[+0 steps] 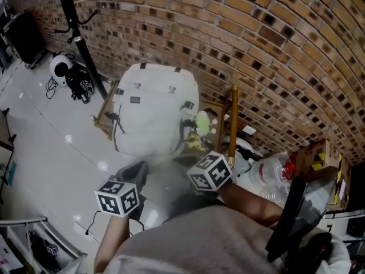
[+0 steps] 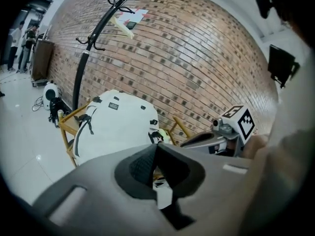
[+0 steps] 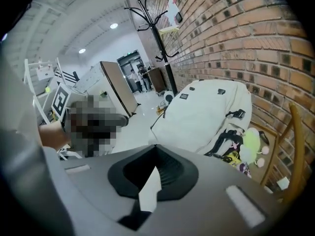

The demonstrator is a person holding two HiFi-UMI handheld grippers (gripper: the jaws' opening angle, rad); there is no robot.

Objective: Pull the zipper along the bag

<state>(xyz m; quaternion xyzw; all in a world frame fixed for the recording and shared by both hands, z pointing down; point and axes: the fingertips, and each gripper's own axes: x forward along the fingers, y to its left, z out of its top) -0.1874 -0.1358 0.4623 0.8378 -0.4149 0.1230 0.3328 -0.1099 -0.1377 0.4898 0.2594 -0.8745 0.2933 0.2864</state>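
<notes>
A white backpack [image 1: 154,110] stands upright on a wooden chair [image 1: 104,112] against the brick wall. It also shows in the left gripper view [image 2: 115,122] and the right gripper view [image 3: 206,114]. I cannot make out its zipper pull. A green plush charm [image 1: 202,123] hangs at its right side. My left gripper [image 1: 134,173] and right gripper [image 1: 187,161] hover in front of the bag, apart from it. The left gripper [image 2: 156,145] is shut, with nothing between its jaws. The right gripper [image 3: 156,146] is shut and empty too.
A black coat rack [image 1: 80,39] stands left of the chair, with a white device and cables [image 1: 60,67] on the floor by it. A wooden pole [image 1: 232,124], a plastic bag [image 1: 274,176] and a cardboard box [image 1: 316,156] crowd the right side.
</notes>
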